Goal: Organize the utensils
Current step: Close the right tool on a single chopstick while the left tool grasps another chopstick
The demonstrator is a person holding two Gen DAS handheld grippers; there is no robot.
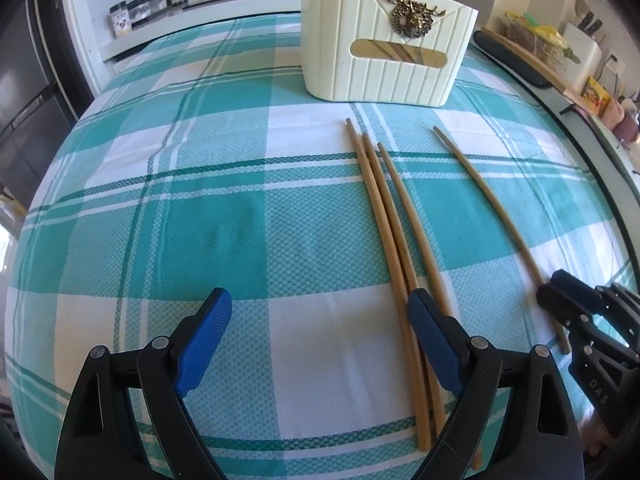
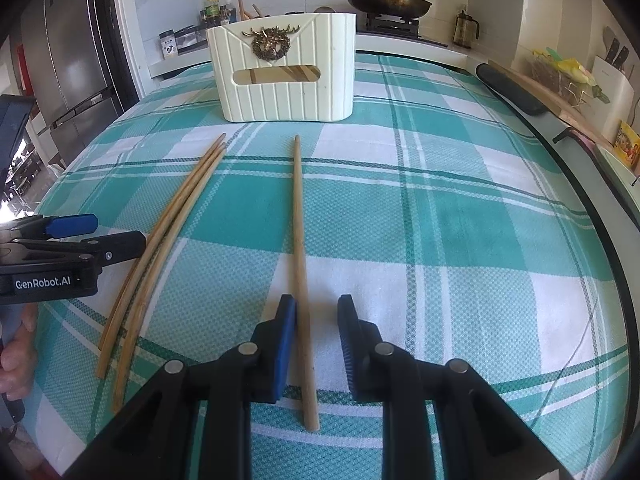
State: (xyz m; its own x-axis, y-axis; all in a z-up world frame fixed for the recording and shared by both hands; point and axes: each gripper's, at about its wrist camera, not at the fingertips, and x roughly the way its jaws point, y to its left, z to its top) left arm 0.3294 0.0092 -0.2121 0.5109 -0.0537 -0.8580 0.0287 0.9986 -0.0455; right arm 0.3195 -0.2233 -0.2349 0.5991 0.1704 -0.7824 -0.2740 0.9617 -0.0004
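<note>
Your lone chopstick (image 2: 299, 264) lies on the checked cloth (image 2: 440, 240), pointing at the cream holder (image 2: 286, 80). Your right gripper (image 2: 316, 322) straddles its near end, fingers spread, one pad touching. Three chopsticks (image 1: 390, 240) lie left of it, beside your wide-spread left gripper (image 1: 320, 324). Open cloth leads to the holder.

The left gripper (image 1: 319, 334) hangs low over the checked cloth (image 1: 224, 216) on the bench, jaws spread wide. Three chopsticks (image 1: 390, 224) lie bunched side by side, their near ends passing under the right-hand pad. A fourth chopstick (image 1: 492, 216) lies apart to the right, its near end at the right gripper (image 1: 560, 300) (only partly in frame). Beyond stands a cream holder (image 1: 384, 76).
</note>
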